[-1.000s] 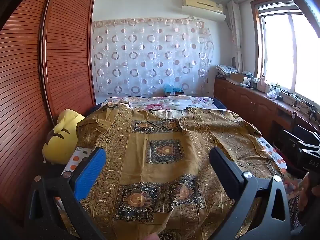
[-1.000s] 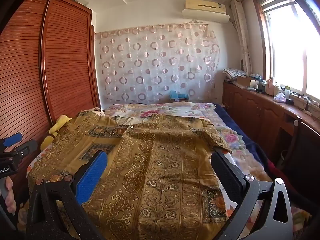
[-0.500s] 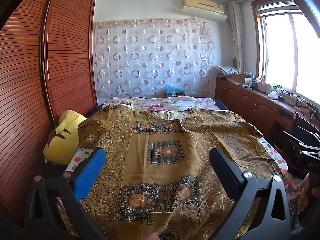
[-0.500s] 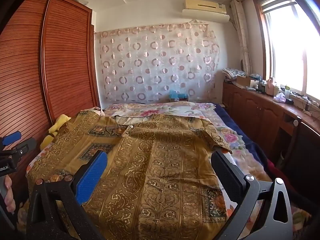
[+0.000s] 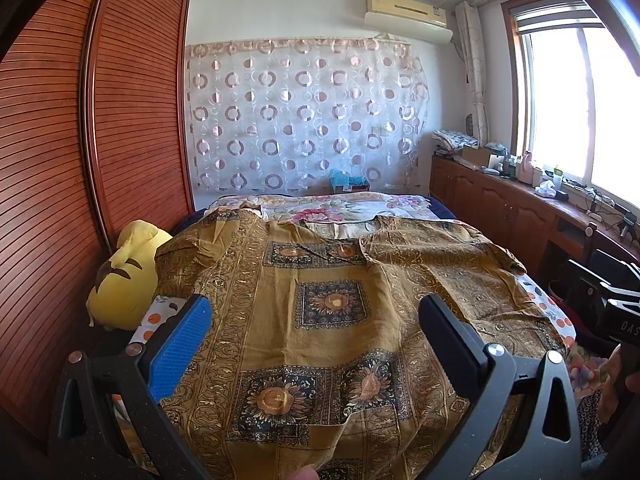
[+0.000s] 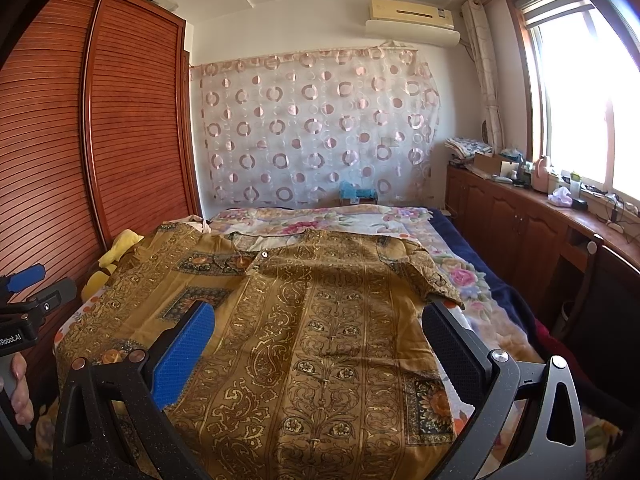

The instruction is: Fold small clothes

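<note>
A mustard-gold patterned shirt lies spread flat on the bed, collar at the far end, hem toward me; it also shows in the right wrist view. Its right short sleeve lies flat near the bed's right side. My left gripper is open and empty, held above the hem on the left half. My right gripper is open and empty above the right half. The right gripper's body shows at the right edge of the left wrist view, and the left gripper shows at the left edge of the right wrist view.
A yellow plush toy lies at the bed's left edge beside the wooden wardrobe. A floral bedsheet covers the bed. A cluttered wooden counter runs under the window on the right. A patterned curtain hangs behind.
Both grippers have barely shifted; the left wrist view drifted very slightly. The shirt has not moved.
</note>
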`<state>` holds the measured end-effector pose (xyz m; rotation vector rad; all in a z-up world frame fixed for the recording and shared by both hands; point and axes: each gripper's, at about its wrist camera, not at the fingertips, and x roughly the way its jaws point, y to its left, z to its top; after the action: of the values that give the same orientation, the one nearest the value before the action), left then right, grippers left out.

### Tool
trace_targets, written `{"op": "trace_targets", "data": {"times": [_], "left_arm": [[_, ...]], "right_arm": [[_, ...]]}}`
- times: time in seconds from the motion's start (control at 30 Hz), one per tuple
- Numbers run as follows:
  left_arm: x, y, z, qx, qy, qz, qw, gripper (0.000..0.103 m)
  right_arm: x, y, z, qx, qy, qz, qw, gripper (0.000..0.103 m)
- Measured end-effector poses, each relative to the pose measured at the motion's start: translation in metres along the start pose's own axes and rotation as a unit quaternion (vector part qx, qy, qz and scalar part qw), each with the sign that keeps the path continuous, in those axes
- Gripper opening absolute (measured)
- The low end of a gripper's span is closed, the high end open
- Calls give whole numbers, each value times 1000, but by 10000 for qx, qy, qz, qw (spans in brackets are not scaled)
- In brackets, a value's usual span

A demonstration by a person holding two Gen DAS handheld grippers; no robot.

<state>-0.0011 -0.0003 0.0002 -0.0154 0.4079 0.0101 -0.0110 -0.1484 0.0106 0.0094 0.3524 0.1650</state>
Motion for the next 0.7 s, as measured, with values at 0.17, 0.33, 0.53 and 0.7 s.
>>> {"op": "trace_targets", "data": {"times": [0.17,0.33,0.53,0.7], "left_arm": [[0,0,0,2,-15,-2,10000,103],[0,0,0,5,-17,-2,10000,103],[0,0,0,3,-13,-4,10000,103],[0,0,0,6,-22,2,10000,103]], "right_arm": [[1,0,0,3,-6,5,10000,103],[1,0,0,-1,-13,6,10000,103],[1,0,1,-7,-22,2,10000,103],[0,1,0,-7,-27,4,10000,103]]}}
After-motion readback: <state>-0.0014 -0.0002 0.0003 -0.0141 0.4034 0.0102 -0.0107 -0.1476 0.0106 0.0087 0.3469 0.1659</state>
